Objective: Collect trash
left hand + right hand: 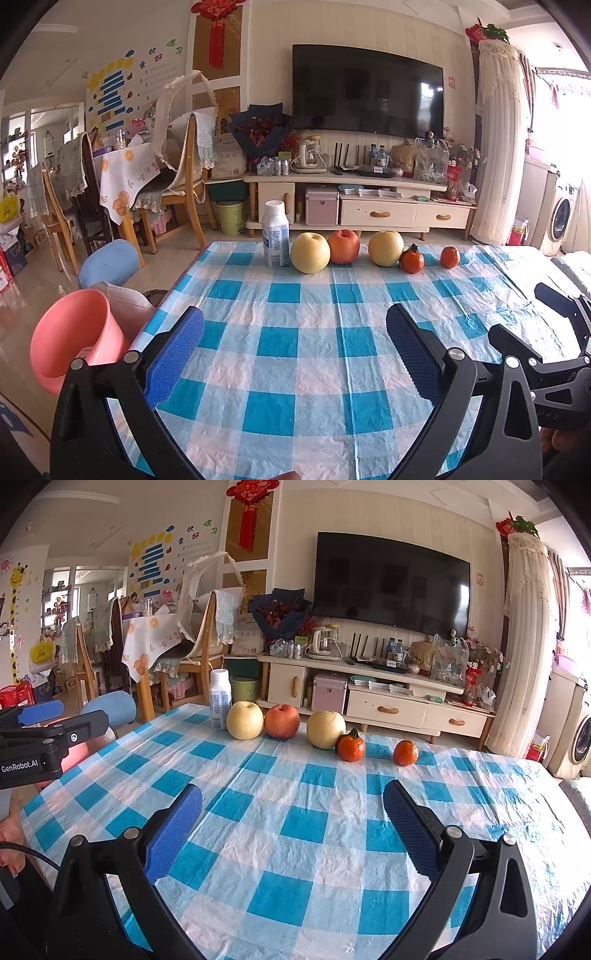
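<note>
With both grippers' fingers [173,354] wide apart and empty, reach left gripper [295,350] for bottle [275,236] at 12 o'clock, squeeze mid-body, then drop into bin [74,332] at 9 o'clock.

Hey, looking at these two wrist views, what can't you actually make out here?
- Pink bin, left wrist view: its base is hidden behind the left gripper; its contents don't show.
- Bottle: label print too small to read in either view, and whether it is empty cannot be told.
- Right gripper: seen from the left wrist view, cut off by the right edge.
- Table: near edge hidden beneath both grippers.
</note>
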`<state>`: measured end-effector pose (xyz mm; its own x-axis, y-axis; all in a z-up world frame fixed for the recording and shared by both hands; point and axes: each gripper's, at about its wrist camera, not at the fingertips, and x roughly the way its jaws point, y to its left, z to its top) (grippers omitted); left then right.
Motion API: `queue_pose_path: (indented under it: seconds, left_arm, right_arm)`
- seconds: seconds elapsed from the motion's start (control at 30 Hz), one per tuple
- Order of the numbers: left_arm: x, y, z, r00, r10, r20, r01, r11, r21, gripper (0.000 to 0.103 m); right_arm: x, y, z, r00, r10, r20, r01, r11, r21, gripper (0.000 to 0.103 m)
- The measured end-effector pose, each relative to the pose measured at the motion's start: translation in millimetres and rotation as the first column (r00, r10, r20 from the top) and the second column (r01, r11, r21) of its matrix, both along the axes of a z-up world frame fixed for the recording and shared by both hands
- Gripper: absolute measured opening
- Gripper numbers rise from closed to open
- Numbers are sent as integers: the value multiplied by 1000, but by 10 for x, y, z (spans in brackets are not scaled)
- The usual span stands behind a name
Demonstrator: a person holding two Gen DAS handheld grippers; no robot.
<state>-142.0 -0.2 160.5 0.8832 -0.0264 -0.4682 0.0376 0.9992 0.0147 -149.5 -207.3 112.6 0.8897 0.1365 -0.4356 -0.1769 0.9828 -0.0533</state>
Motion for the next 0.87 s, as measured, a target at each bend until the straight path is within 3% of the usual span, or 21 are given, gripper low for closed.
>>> queue_pose_path:
  seconds: [0.27, 0.47, 0.6, 0.7, 0.87]
  left_arm:
    - [200, -47, -148, 999, -30, -20, 30, 1000, -1, 98]
    - [640, -49, -565, 988, -42, -148, 44, 999, 5, 98]
    - [1029, -32, -1005, 953, -30, -302, 22, 999, -30, 98]
    - [1197, -19, -1263, 930, -23, -366, 0, 998, -63, 98]
    - [1401, -55, -1554, 892, -7, -452, -21, 998, -56, 98]
  right_arm:
    - [41, 3, -59, 1000, 20, -8, -20, 1000, 23, 99]
    - [174, 11, -176, 995, 84, -53, -79, 993, 88, 99]
    - [452, 45, -490, 979, 71, -192, -48, 991, 122, 99]
    - [667, 52, -747, 950, 38, -309, -1, 993, 118, 99]
    - [952, -10, -1101, 889, -29, -456, 92, 989, 117, 99]
